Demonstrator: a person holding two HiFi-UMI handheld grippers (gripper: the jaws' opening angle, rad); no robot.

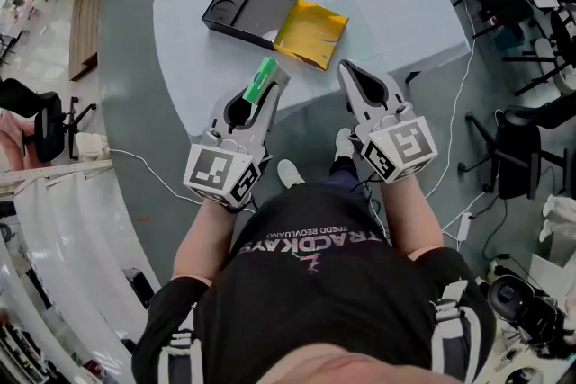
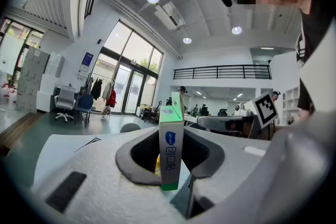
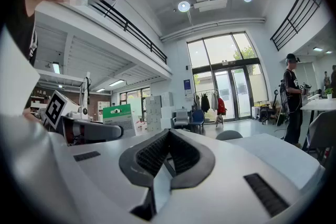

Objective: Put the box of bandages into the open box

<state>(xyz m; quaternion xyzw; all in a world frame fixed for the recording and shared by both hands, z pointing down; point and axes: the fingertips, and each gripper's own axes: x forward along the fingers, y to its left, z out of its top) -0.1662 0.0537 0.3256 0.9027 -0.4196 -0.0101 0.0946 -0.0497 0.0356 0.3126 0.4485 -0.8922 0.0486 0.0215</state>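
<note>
The box of bandages (image 1: 261,79), green and white, stands out from between the jaws of my left gripper (image 1: 273,81), which is shut on it. In the left gripper view the box (image 2: 171,147) sits upright in the jaws, its narrow face toward the camera. The open box (image 1: 247,9) is black, with a gold lid (image 1: 310,31) beside it, on the pale blue table (image 1: 396,4) ahead of both grippers. My right gripper (image 1: 346,67) is held beside the left one, shut with nothing in it. The right gripper view shows its closed jaws (image 3: 168,135) and the bandage box (image 3: 119,118) off to the left.
Both grippers are held short of the table's near edge, above the grey floor. Office chairs (image 1: 517,148) and cables (image 1: 454,103) lie to the right. My shoes (image 1: 290,174) are below. A person (image 3: 292,99) stands far off in the hall.
</note>
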